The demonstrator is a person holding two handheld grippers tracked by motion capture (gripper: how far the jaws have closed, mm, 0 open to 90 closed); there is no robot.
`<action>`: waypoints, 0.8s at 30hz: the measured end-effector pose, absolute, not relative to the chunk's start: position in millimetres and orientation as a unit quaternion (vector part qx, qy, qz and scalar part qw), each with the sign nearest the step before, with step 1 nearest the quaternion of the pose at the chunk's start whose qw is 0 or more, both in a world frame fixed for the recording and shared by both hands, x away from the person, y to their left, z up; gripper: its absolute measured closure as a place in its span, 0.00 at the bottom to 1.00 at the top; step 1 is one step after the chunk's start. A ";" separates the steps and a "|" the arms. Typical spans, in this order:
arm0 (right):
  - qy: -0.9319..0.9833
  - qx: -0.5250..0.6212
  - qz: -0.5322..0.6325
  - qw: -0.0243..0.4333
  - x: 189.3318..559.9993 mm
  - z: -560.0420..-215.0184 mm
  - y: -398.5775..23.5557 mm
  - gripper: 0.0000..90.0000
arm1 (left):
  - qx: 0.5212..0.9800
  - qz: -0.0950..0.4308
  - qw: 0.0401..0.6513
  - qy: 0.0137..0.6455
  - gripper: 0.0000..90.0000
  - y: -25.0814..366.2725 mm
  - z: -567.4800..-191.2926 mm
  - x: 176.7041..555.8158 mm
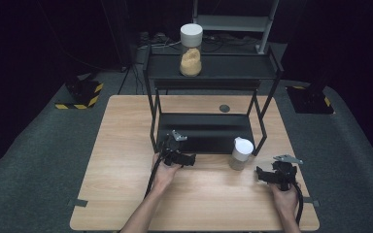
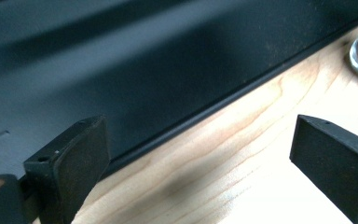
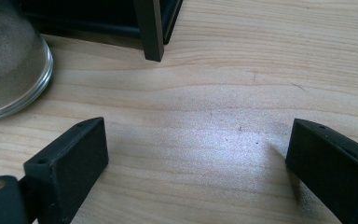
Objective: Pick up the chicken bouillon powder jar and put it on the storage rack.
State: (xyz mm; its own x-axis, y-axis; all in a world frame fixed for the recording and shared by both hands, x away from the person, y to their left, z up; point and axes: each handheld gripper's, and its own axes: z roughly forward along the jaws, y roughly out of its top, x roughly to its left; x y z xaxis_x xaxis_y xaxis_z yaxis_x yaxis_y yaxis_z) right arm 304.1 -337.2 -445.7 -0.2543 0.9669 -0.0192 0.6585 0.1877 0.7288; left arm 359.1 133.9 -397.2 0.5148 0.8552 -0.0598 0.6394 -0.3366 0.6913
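The left gripper point(image 1: 190, 158) sits low over the wooden table point(image 1: 126, 145), just in front of the lower tray point(image 1: 204, 133) of the black two-level rack point(image 1: 151, 87); its jaws stand wide apart with nothing between them, and in the left gripper view bare wood and the front lip of the lower tray point(image 2: 168, 84) lie ahead of its fingers point(image 2: 81, 158), the tray edge running slantwise across from lower left to upper right. The right gripper point(image 1: 261, 173) rests near the table's right front edge, its jaws likewise spread wide and empty, with plain tabletop between its fingers point(image 3: 77, 156). The small glass jar with a white lid point(image 1: 241, 153) stands upright on the table between the two grippers, nearer the right one, just in front of the rack's right front leg point(image 1: 259, 138). In the right gripper view the jar's round glass base point(image 3: 9, 65) lies beyond and to the left of the left finger, apart from it, while the rack leg point(image 3: 150, 32) stands further ahead, roughly opposite the gap between the jaws. A taller jar with a white lid point(image 1: 191, 48), holding something tan, stands on the rack's top shelf point(image 1: 233, 67), well beyond both grippers.
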 end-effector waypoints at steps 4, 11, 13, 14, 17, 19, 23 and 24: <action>0.729 0.557 0.309 0.250 304.1 -445.7 -337.3 0.05 | 0.800 0.160 0.339 0.468 0.05 130.9 -407.4 356.0; 0.729 0.557 0.309 0.249 304.1 -445.7 -337.2 0.05 | 0.800 0.156 0.336 0.472 0.05 125.7 -424.1 355.0; 0.729 0.557 0.309 0.249 304.1 -445.7 -337.3 0.05 | 0.799 0.156 0.334 0.474 0.05 123.1 -429.4 354.1; 0.729 0.558 0.309 0.249 304.1 -445.6 -336.7 0.05 | 0.801 0.159 0.331 0.473 0.05 121.7 -430.6 353.3; 0.729 0.558 0.309 0.250 304.1 -445.7 -336.7 0.05 | 0.805 0.171 0.323 0.468 0.05 114.5 -437.3 348.8; 0.729 0.558 0.309 0.250 304.1 -445.7 -336.7 0.05 | 0.803 0.184 0.323 0.465 0.04 110.8 -441.7 343.1; 0.728 0.558 0.309 0.249 304.1 -445.7 -336.7 0.05 | 0.798 0.189 0.330 0.468 0.04 111.0 -445.1 339.7; 0.728 0.558 0.309 0.249 304.1 -445.7 -336.7 0.05 | 0.793 0.194 0.336 0.469 0.03 110.8 -448.5 336.2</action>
State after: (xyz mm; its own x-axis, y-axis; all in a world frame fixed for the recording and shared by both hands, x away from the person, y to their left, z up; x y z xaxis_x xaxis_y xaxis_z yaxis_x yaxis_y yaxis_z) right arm 304.1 -336.7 -445.7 -0.2521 0.9675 -0.0181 0.6593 0.1854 0.7287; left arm 336.2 110.8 -448.5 0.4838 0.8751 -0.0072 0.6139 -0.3335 0.7155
